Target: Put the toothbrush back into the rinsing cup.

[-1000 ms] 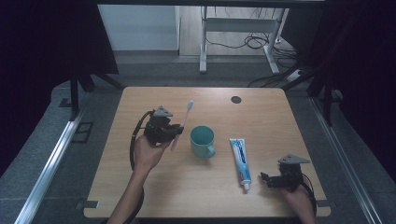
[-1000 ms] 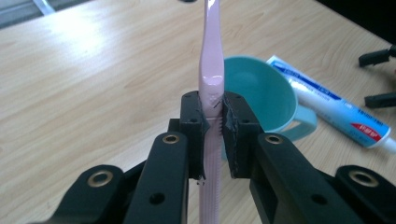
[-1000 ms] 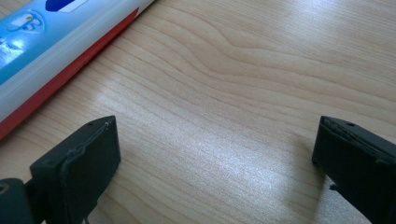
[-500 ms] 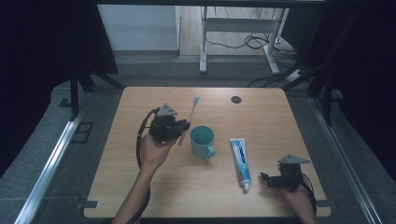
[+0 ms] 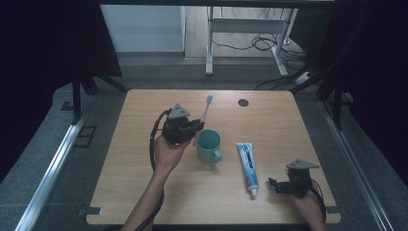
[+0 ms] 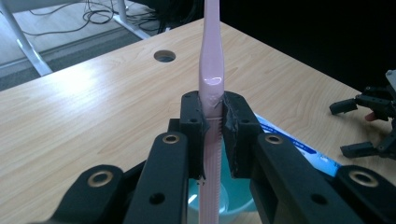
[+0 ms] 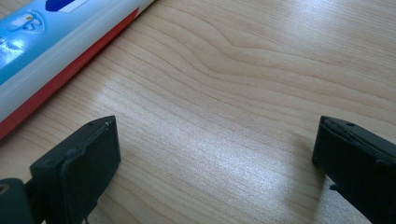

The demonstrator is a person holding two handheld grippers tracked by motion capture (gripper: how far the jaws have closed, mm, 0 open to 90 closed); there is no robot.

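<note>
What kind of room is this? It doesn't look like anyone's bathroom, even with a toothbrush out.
Probably a lab or recording studio, not a home. A bare wooden table stands between dark curtains, with loose cables on the floor behind, and the toothbrush is clamped in a hand-held left tool.

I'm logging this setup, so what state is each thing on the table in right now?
toothbrush: clamped in the left gripper, raised, its lower end over the cup.
cup: upright on the table, nothing visible inside.
toothpaste tube: lying flat, cap on, untouched.
left gripper: jaws shut on the toothbrush handle.
right gripper: jaws open, nothing between them, low over the table beside the toothpaste tube.
</note>
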